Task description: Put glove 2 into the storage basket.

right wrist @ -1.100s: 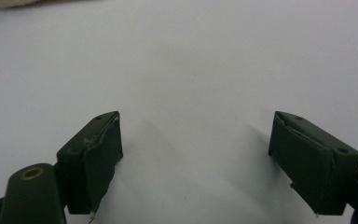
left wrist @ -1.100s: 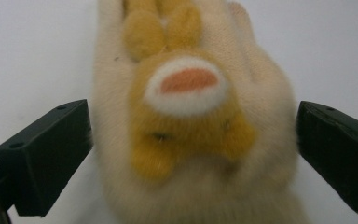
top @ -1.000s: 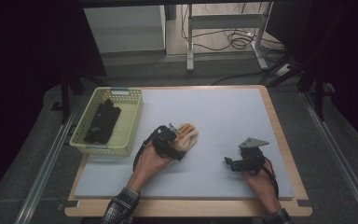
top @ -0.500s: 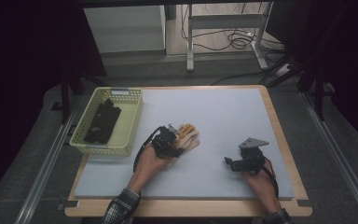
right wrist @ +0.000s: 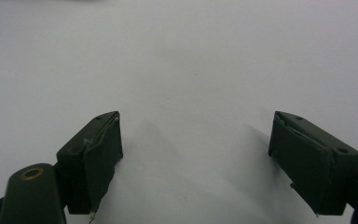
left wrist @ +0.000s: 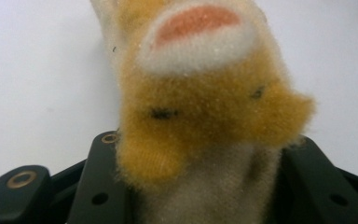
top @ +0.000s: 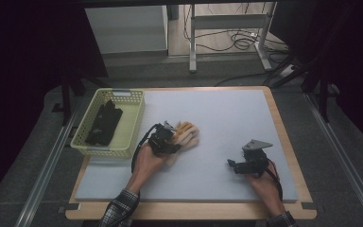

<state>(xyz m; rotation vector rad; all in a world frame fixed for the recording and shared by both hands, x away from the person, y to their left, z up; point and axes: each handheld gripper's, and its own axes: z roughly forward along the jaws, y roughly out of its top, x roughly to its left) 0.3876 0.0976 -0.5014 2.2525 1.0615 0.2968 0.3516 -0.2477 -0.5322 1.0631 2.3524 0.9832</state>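
A fuzzy orange and cream cloth item, sock-like or glove-like with a pink patch, lies left of the mat's middle. My left gripper has just been closing and now pinches the cloth's near end. In the left gripper view the fuzzy cloth bulges up between the two black jaws of my left gripper. My right gripper rests low over the mat at the front right. In its own view the right gripper stands wide open above bare mat.
A pale yellow-green mesh basket sits at the mat's left edge with dark cloth items inside. The pale blue mat lies on a wood-edged table. Metal rails run along both sides; cables and a stand's legs lie beyond the far edge.
My left gripper has closed on the fuzzy cloth and risen slightly, bunching the cloth. The right gripper has stayed where it was.
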